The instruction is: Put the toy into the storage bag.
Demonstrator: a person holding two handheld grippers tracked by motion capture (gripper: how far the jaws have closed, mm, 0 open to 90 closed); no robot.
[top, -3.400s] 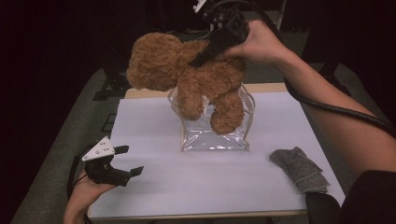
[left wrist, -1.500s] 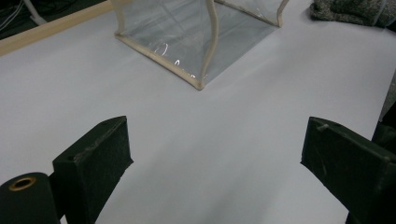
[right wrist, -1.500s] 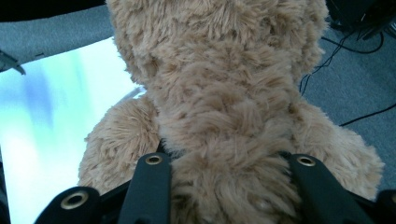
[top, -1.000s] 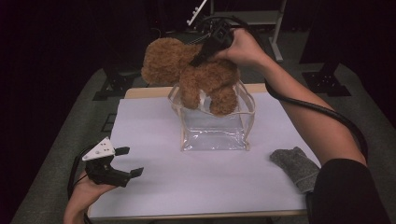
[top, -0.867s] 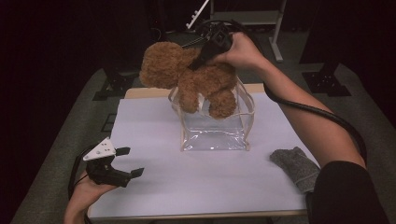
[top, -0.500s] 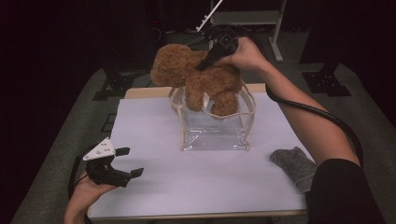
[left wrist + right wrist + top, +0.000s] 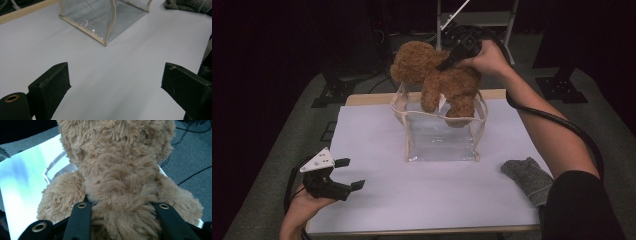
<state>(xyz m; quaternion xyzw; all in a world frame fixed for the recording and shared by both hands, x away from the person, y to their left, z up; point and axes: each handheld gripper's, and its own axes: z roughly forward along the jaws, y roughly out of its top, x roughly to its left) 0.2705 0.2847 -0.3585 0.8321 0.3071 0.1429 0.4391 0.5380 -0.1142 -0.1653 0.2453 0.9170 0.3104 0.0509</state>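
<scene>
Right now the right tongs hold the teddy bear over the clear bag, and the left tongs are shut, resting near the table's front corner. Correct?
Not quite: the left tongs are open, with the jaws set wide apart, as the left gripper view shows. The right tongs do hold the teddy bear over the clear bag.

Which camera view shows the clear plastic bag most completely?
The high view: the clear plastic bag stands whole on the table, open mouth up, under the teddy bear held by the right gripper. The left gripper view shows its lower corner and base; the right gripper view shows a bit of rim beside the bear.
</scene>
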